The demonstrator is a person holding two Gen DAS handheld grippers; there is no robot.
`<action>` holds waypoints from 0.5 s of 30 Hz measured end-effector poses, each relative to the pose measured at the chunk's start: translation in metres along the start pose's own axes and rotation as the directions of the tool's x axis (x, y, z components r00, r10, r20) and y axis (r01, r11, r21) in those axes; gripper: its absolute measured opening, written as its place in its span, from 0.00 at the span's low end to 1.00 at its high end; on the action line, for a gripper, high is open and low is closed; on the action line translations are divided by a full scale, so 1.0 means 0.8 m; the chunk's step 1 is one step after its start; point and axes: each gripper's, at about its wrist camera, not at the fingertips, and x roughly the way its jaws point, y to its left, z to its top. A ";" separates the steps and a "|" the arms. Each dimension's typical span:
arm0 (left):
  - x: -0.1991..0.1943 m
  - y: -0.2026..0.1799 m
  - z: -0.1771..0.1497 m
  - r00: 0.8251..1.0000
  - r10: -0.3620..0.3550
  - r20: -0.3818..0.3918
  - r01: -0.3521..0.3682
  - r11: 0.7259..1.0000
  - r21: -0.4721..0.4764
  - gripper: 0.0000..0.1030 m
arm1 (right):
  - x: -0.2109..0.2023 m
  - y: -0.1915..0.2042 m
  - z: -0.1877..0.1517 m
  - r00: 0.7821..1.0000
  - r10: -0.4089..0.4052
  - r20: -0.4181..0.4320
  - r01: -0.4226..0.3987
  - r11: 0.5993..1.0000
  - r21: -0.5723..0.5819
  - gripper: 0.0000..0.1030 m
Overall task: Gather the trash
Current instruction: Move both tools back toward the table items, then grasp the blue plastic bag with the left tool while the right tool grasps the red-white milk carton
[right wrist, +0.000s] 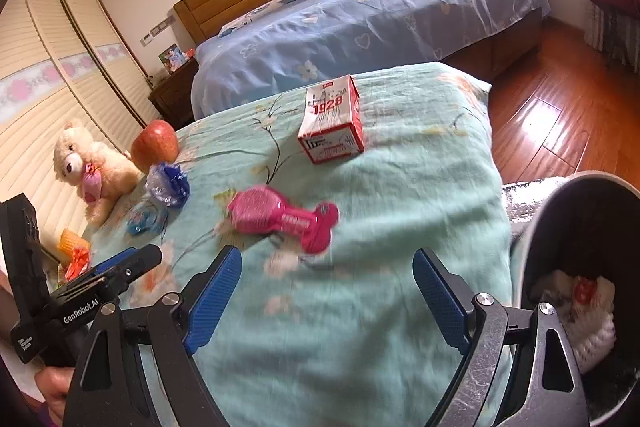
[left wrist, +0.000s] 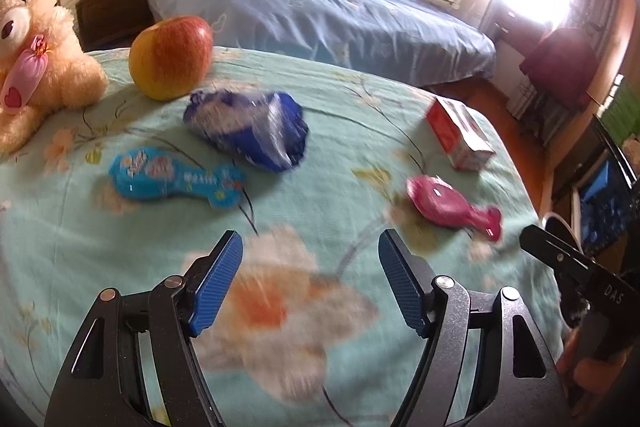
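On the green floral bedspread (left wrist: 120,267) lie a crumpled blue wrapper (left wrist: 248,131), a light blue wrapper (left wrist: 176,177), a pink wrapper (left wrist: 452,205) and a red-and-white carton (left wrist: 460,133). My left gripper (left wrist: 310,281) is open and empty, just short of the wrappers. My right gripper (right wrist: 326,293) is open and empty, just short of the pink wrapper (right wrist: 284,217). The carton (right wrist: 332,121) lies beyond it. The crumpled blue wrapper (right wrist: 168,183) and light blue wrapper (right wrist: 144,221) lie to the left. A dark trash bin (right wrist: 532,247) with trash inside stands at the right.
An apple (left wrist: 172,57) and a plush bear (left wrist: 36,43) sit at the far left of the bedspread. A second bed with blue sheets (left wrist: 320,11) stands behind. Wood floor (right wrist: 560,115) lies to the right. The right gripper's body (left wrist: 576,267) shows at the left view's right edge.
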 end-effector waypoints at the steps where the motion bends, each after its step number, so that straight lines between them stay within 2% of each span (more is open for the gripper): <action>1: 0.003 0.001 0.005 1.000 0.005 0.001 -0.005 1.000 -0.004 0.70 | 0.005 0.000 0.006 1.000 0.002 -0.001 -0.002 1.000 0.001 0.86; 9: 0.035 0.016 0.050 0.998 0.060 0.013 -0.060 0.998 -0.007 0.71 | 0.046 0.001 0.052 1.000 -0.019 -0.009 0.019 1.000 -0.007 0.86; 15: 0.054 0.021 0.063 0.997 0.080 0.020 -0.080 0.997 -0.006 0.70 | 0.084 0.000 0.078 0.998 -0.052 -0.043 0.051 0.999 -0.019 0.86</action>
